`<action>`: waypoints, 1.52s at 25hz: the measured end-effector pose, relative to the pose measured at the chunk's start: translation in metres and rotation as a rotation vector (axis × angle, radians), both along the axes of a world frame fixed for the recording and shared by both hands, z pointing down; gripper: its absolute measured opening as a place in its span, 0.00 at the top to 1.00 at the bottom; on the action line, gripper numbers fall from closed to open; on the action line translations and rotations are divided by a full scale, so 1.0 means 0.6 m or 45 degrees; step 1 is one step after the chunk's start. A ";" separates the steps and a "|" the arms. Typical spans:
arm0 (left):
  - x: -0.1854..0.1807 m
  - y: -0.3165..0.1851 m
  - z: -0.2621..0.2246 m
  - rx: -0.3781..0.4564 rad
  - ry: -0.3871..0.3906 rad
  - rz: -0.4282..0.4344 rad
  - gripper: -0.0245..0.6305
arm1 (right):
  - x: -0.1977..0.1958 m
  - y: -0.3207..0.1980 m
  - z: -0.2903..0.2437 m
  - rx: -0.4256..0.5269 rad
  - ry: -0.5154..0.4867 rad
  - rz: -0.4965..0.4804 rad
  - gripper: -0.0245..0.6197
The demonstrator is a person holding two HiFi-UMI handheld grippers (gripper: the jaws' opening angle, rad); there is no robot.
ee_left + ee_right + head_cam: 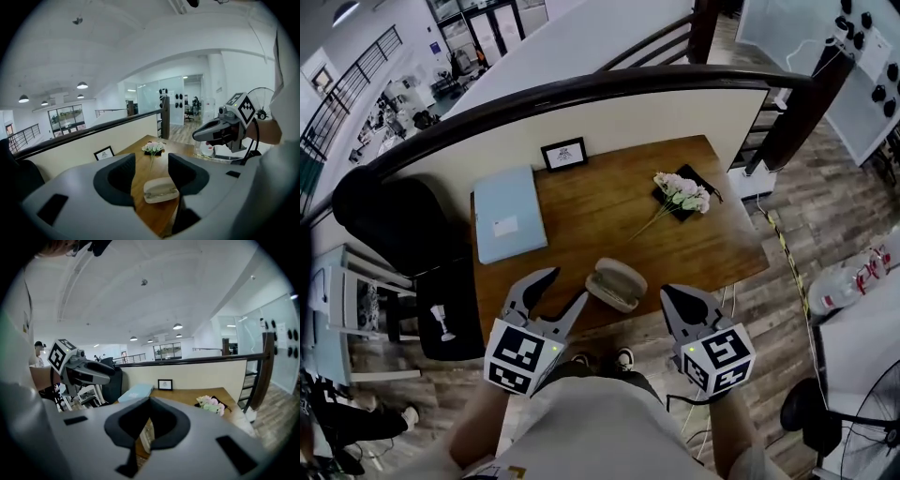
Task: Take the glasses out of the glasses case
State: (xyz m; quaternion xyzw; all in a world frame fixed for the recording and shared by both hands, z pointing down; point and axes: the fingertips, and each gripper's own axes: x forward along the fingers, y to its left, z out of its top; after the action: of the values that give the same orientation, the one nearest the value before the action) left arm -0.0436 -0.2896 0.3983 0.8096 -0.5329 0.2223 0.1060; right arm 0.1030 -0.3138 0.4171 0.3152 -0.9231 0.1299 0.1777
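Closed glasses case point(616, 284) at the counter's point(600, 216) near edge, between both grippers.
Fingers wide on the left gripper point(563, 287), probably to steady it; right gripper point(680, 298) fingers together, empty.

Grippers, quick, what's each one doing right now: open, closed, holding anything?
Left gripper: open, holding nothing; the closed cream oval glasses case lies on the table ahead of it.
Right gripper: shut, holding nothing.

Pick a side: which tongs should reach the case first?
Left, probably. The left tongs are open, with the closed case lined up ahead between their jaws in the left gripper view. The right tongs are shut and would need opening first.
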 end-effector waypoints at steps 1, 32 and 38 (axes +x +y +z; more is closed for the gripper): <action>-0.004 -0.001 -0.001 0.000 0.002 0.013 0.62 | -0.005 -0.002 0.002 -0.009 -0.003 0.000 0.96; 0.045 -0.120 0.392 -0.440 -0.301 0.596 0.70 | -0.070 -0.004 0.417 -0.549 0.130 0.367 0.95; 0.060 -0.110 0.461 -0.526 -0.381 0.679 0.70 | -0.086 0.000 0.476 -0.604 0.107 0.409 0.95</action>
State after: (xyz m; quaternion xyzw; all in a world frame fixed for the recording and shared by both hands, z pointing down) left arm -0.0075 -0.3556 0.6751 0.8400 -0.2565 0.4610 0.1266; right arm 0.0513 -0.3140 0.7026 0.4122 -0.7970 0.3556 0.2618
